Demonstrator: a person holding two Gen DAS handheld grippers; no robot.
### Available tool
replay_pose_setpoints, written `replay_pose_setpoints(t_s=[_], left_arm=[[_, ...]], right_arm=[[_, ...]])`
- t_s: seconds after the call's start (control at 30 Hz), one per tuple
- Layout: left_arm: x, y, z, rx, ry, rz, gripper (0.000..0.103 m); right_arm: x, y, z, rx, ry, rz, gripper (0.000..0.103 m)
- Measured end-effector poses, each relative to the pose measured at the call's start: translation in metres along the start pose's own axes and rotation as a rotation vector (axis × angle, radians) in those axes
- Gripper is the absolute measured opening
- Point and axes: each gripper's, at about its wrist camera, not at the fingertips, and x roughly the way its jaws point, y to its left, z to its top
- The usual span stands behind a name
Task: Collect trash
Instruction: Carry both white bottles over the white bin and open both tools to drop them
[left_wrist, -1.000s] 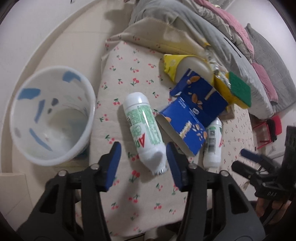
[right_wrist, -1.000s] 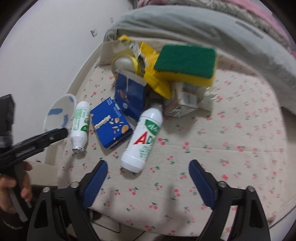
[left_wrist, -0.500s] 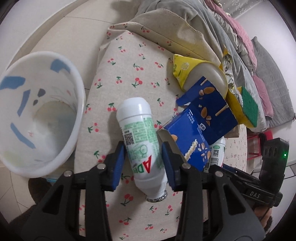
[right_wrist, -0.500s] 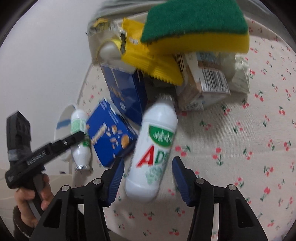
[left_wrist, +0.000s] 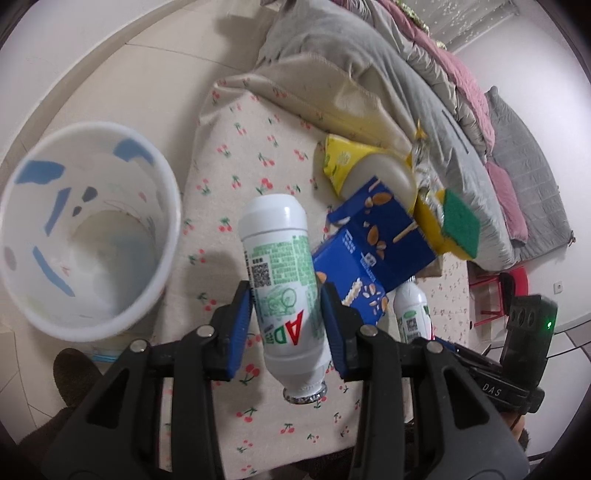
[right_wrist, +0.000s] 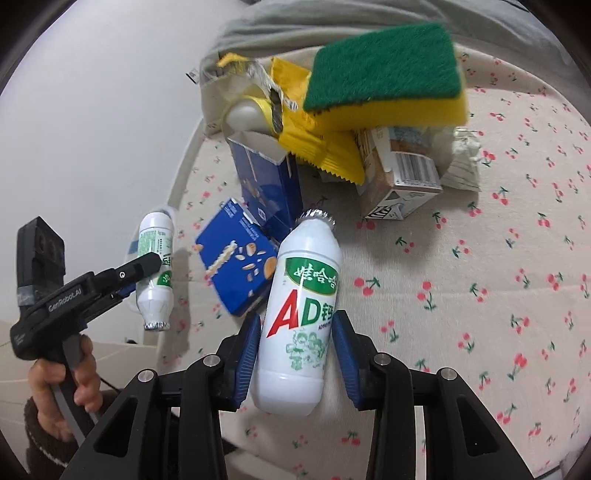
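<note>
1. Two white bottles are in our jaws. At the left wrist view's left stands the white bin (left_wrist: 88, 236).
2. At lower centre, our left gripper (left_wrist: 286, 325) has just closed its jaws onto one bottle (left_wrist: 284, 280).
3. At the right wrist view's lower centre, our right gripper (right_wrist: 295, 350) has just narrowed its jaws against the other bottle (right_wrist: 301, 314), lying on the cherry-print cloth (right_wrist: 480, 295).

Left claw (left_wrist: 286, 325) clamped on white bottle (left_wrist: 282, 273), beside white bin (left_wrist: 166, 177).

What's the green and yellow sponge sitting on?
The sponge rests on a yellow wrapper and a brown carton; whatever lies deeper under it is covered.
</note>
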Motion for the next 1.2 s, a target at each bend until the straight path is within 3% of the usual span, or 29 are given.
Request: replay_pose_setpoints(t_s=[0.23, 0.47, 0.7, 0.83, 1.0, 1.2], left_arm=[[-0.035, 0.022, 0.023, 0.004, -0.06, 0.1, 0.039], [-0.065, 0.074, 0.031, -0.084, -0.103, 0.164, 0.039], [-0.071, 0.114, 0.027, -0.162, -0.1, 0.171, 0.039], [-0.078, 0.127, 0.03, -0.169, -0.112, 0.158, 0.04], [-0.081, 0.14, 0.03, -0.154, -0.098, 0.16, 0.04], [-0.08, 0.155, 0.028, -0.152, -0.076, 0.168, 0.04]], right_arm=[[-0.04, 0.0, -0.003, 0.015, -0.044, 0.097, 0.04], [-0.045, 0.05, 0.012, -0.052, -0.062, 0.187, 0.04], [0.013, 0.132, 0.029, -0.149, 0.035, 0.216, 0.04], [0.07, 0.176, 0.037, -0.208, 0.107, 0.214, 0.04], [0.125, 0.205, 0.04, -0.271, 0.155, 0.16, 0.04], [0.159, 0.215, 0.042, -0.304, 0.154, 0.082, 0.04]])
